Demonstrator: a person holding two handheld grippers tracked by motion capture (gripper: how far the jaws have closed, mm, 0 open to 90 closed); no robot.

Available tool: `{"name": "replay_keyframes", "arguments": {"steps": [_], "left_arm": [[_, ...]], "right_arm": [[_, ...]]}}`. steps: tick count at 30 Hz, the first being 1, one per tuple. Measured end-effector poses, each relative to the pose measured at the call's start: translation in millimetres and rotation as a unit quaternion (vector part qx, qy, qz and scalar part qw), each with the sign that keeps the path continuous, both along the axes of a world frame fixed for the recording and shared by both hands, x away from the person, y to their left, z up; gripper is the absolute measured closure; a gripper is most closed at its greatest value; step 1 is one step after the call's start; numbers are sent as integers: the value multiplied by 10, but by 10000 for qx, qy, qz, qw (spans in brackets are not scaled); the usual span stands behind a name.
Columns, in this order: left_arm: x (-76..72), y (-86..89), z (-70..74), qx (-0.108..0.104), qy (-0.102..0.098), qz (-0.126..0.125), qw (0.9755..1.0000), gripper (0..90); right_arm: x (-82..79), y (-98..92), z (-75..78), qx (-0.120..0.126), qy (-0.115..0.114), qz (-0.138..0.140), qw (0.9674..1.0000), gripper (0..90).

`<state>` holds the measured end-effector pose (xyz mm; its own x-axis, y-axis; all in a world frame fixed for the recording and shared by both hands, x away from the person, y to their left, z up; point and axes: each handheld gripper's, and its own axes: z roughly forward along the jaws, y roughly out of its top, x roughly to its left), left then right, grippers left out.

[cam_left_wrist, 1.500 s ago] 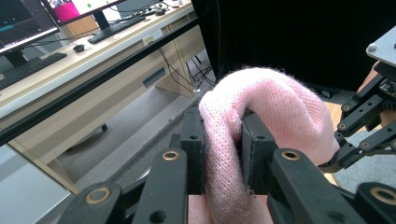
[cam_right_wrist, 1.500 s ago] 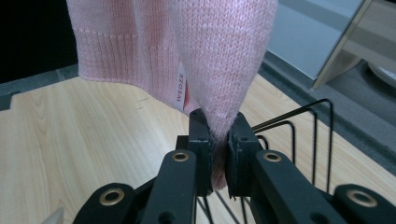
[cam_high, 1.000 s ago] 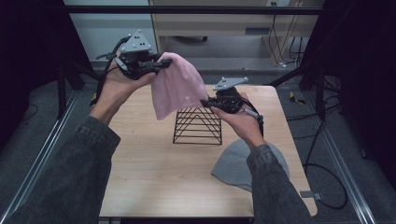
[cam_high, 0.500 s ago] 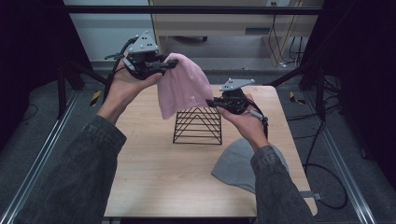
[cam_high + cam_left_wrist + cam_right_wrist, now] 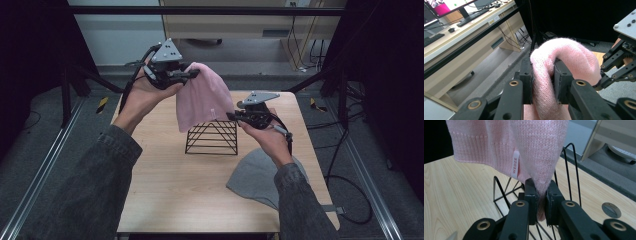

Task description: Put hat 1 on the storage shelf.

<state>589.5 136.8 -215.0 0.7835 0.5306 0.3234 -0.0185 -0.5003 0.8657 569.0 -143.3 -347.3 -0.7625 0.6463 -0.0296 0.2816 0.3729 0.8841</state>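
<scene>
My left gripper point(image 5: 192, 75) and right gripper point(image 5: 231, 116) both pinch the pink knit beanie point(image 5: 202, 100) above the wire rack point(image 5: 212, 137); its hem may snag there.

The knitted hat point(image 5: 202, 100) is pale pink, with a ribbed band along its edge and a small white label printed in pink letters. The wire rack point(image 5: 212, 136) is black, and so are the jaws of both grippers. A second hat point(image 5: 257, 177) is plain grey. The table point(image 5: 165, 180) is light wood with a fine grain. The person's sleeves point(image 5: 95, 185) are dark grey denim.
</scene>
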Motion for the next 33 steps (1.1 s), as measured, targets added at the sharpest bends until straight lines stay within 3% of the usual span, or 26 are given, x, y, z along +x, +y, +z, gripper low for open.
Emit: {"name": "replay_keyframes", "arguments": {"steps": [7, 33], "left_arm": [[48, -38, -120, 14, 50, -89, 9999, 718], [-33, -174, -526, 280, 239, -338, 9988, 687]], "right_arm": [[-40, -12, -123, -92, -6, 2, 10000, 824], [-125, -80, -542, -509, 121, -104, 9986, 828]]}}
